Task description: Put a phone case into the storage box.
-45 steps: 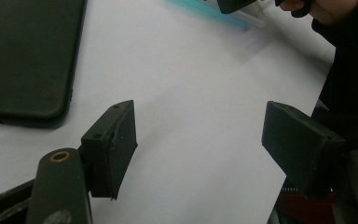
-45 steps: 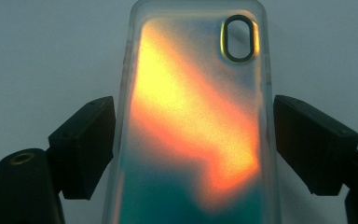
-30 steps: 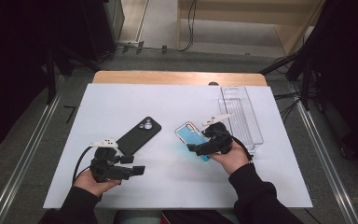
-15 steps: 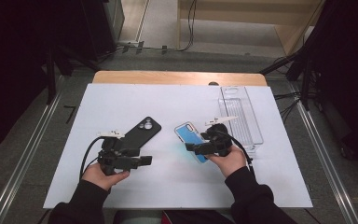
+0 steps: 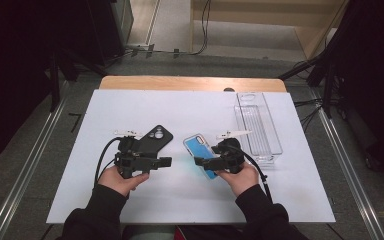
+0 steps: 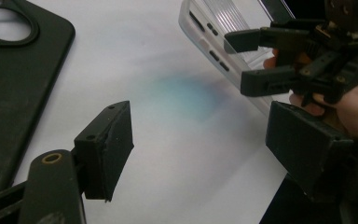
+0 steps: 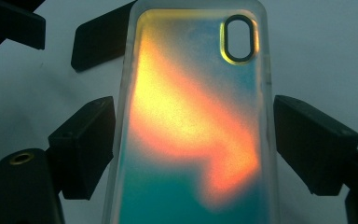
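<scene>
Bare table (image 5: 180,195) lies open between the black case (image 5: 155,140) and the blue case (image 5: 200,150).

A wooden table (image 5: 190,83) is covered by a white sheet (image 5: 130,200). On the sheet lie a black phone case (image 5: 152,141) left of centre and a clear plastic tray (image 5: 258,125) at the right. A blue phone case (image 5: 200,150) sits between them, one end lifted.

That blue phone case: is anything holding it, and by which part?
Yes. The right gripper holds the blue phone case by its two long side edges.
</scene>
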Motion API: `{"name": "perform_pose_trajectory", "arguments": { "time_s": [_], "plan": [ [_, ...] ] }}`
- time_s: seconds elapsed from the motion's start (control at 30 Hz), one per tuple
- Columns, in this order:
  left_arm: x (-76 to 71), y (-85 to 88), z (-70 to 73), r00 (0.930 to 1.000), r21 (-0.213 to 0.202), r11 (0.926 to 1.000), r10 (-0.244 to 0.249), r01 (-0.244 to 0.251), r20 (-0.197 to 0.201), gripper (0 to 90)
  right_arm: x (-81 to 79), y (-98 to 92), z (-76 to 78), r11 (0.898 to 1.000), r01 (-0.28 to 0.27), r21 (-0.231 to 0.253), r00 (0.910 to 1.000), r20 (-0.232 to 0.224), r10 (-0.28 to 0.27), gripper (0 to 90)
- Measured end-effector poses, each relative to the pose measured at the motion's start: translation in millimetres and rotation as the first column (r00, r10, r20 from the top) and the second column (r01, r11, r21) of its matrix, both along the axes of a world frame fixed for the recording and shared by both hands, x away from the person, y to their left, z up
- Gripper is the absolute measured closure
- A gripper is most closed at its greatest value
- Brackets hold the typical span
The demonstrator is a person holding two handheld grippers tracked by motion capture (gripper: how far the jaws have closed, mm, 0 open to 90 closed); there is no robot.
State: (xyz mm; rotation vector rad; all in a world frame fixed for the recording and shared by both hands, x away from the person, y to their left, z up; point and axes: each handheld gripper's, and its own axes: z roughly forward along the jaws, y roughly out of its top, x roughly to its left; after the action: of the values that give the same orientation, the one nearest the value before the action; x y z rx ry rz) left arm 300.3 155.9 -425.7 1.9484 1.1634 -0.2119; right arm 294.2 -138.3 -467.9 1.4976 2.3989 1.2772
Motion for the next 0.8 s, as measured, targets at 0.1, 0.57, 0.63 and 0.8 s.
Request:
{"name": "perform_pose_trajectory", "arguments": {
  "time_s": [0.1,0.57,0.63,0.8],
  "plan": [
    [3.1,-3.8,1.5,1.0,0.008,0.9999,0.01,-0.01,0.001,23.3,-2.7,2.5,-0.7,1.0,0.013,0.017,0.9999,0.003,-0.013,14.9],
    [14.5,-22.2,1.8,0.9987,0.022,0.9985,0.05,-0.049,-0.009,24.7,-11.0,13.0,-5.7,0.996,0.061,0.066,0.998,0.015,-0.062,14.9],
    [15.8,-24.2,2.2,0.9985,0.022,0.9983,0.054,-0.054,-0.005,24.7,-11.8,13.1,-6.5,0.994,0.071,0.084,0.9973,0.013,-0.072,14.9],
    [16.9,-27.7,1.9,0.9974,0.03,0.9969,0.072,-0.072,0.008,24.7,-14.8,16.0,-8.2,0.991,0.076,0.109,0.997,0.007,-0.077,14.9]
  ]
}}
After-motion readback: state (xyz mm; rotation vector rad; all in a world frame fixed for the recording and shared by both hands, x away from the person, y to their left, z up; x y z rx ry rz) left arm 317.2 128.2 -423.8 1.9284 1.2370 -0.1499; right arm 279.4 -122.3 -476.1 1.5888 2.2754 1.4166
